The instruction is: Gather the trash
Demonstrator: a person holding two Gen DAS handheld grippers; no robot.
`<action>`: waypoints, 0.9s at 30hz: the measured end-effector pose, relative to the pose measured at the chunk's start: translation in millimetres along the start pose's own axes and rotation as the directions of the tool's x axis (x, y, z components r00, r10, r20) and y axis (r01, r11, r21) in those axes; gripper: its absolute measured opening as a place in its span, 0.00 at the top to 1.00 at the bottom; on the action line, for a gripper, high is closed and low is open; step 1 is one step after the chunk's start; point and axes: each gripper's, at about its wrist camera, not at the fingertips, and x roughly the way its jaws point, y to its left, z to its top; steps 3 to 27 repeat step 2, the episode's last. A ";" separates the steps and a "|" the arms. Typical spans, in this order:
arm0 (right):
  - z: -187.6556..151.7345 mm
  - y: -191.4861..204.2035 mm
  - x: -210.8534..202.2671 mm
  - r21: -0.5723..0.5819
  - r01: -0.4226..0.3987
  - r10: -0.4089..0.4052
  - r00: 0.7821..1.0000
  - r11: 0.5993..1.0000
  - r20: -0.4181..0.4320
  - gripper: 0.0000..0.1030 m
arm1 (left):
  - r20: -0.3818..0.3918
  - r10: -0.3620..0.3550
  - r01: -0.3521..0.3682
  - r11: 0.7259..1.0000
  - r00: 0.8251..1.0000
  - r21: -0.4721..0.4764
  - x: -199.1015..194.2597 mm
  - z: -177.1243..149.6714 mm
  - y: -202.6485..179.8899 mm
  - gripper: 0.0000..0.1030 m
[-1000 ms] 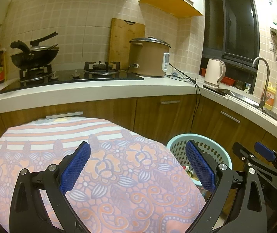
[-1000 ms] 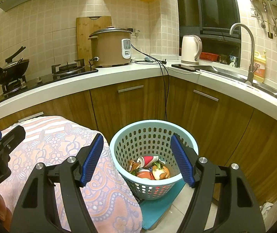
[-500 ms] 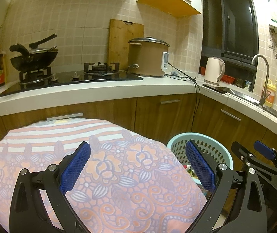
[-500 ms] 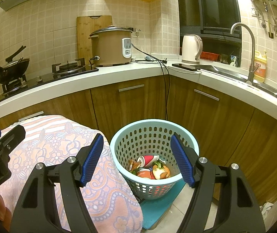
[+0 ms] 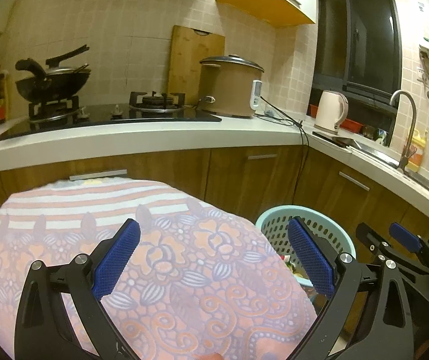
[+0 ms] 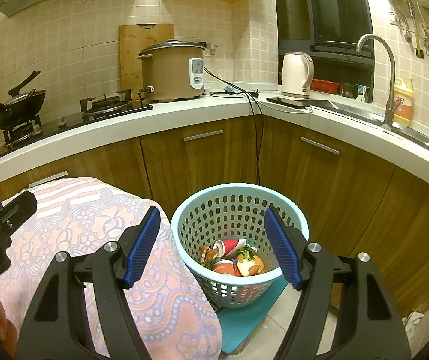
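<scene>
A light blue perforated basket (image 6: pixel 238 192) stands on the floor beside the table and holds trash: a red and white paper cup (image 6: pixel 229 246), food scraps (image 6: pixel 249 262) and wrappers. The basket also shows in the left wrist view (image 5: pixel 304 216), partly behind a finger. My right gripper (image 6: pixel 212 244) is open and empty, held above and in front of the basket. My left gripper (image 5: pixel 214 259) is open and empty, held over the table's patterned pink cloth (image 5: pixel 154 240). The right gripper also shows at the right of the left wrist view (image 5: pixel 394 240).
A white L-shaped counter (image 6: pixel 184 117) on wooden cabinets runs behind, with a wok (image 5: pixel 52 81), gas hob (image 5: pixel 154 103), rice cooker (image 6: pixel 172 70), kettle (image 6: pixel 297 73), phone (image 6: pixel 288 103) and sink tap (image 6: pixel 376 75). A teal mat (image 6: pixel 244 321) lies under the basket. A cable (image 6: pixel 256 138) hangs down the cabinet.
Both views have shifted only slightly; the left gripper has drifted a little. Both grippers stay open and empty, and the basket has not moved.
</scene>
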 end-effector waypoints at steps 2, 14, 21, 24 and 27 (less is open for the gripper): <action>1.6 1.0 -0.6 -0.002 0.001 -0.001 1.000 1.000 0.000 0.34 | -0.004 0.003 -0.003 1.000 1.000 0.000 1.3 0.4 1.1 0.07; 1.6 1.0 -0.6 -0.002 0.001 -0.001 1.000 1.000 0.000 0.34 | -0.004 0.003 -0.003 1.000 1.000 0.000 1.3 0.4 1.1 0.07; 1.6 1.0 -0.6 -0.002 0.001 -0.001 1.000 1.000 0.000 0.34 | -0.004 0.003 -0.003 1.000 1.000 0.000 1.3 0.4 1.1 0.07; 1.6 1.0 -0.6 -0.002 0.001 -0.001 1.000 1.000 0.000 0.34 | -0.004 0.003 -0.003 1.000 1.000 0.000 1.3 0.4 1.1 0.07; 1.6 1.0 -0.6 -0.002 0.001 -0.001 1.000 1.000 0.000 0.34 | -0.004 0.003 -0.003 1.000 1.000 0.000 1.3 0.4 1.1 0.07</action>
